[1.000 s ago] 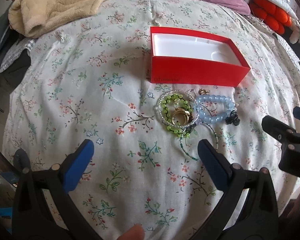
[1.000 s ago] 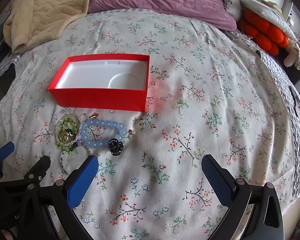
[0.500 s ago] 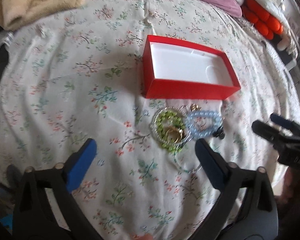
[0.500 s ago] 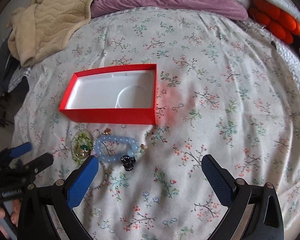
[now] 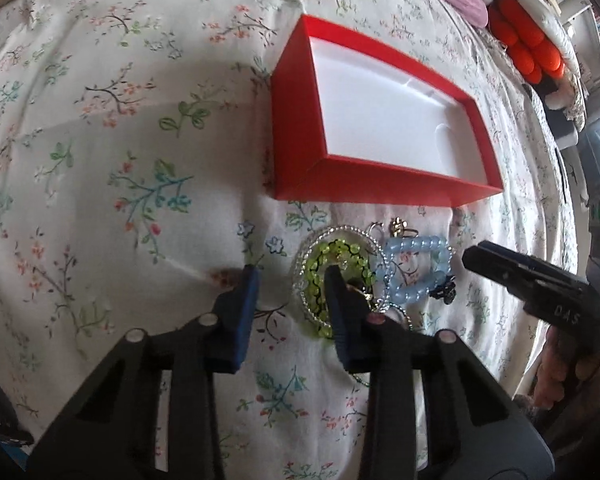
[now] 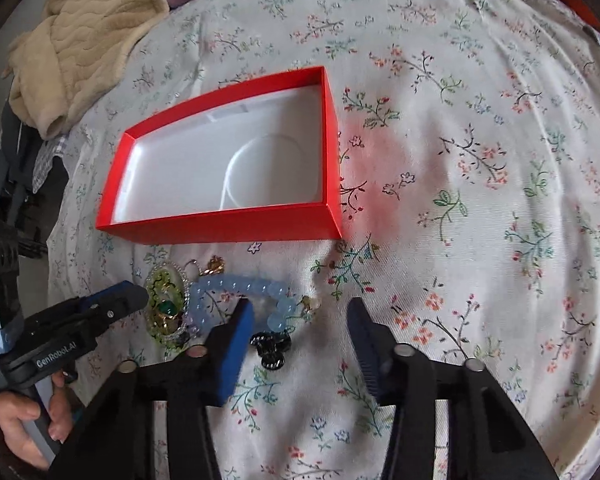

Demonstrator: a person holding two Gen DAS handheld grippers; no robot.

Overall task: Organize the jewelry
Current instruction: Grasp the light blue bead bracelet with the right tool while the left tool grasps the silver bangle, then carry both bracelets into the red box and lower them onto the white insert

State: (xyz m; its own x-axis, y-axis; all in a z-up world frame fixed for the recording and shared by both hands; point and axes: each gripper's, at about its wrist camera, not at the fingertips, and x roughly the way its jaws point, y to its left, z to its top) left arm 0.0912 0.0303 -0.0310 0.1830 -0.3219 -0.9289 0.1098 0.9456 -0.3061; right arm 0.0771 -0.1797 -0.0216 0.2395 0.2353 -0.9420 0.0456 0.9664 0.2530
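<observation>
1. Left wrist view: the left tongs [image 5: 290,280] have just been closing and stand partly open over the floral bedspread [image 5: 100,160], one pad on the green bead bracelet [image 5: 320,256], nothing pinched yet.
2. That bracelet lies inside a clear crystal-bead ring [image 5: 300,276], with a gold ring [image 6: 168,322] in the heap.
3. A pale blue bead bracelet [image 6: 244,284] lies just beside it, a black charm [image 6: 272,346] at its end.
4. All sit near the front wall of the open red box [image 6: 228,224], white inside.
5. Right wrist view: the right tongs [image 6: 300,314] have likewise just been closing, partly open astride the blue beads, gripping nothing.
</observation>
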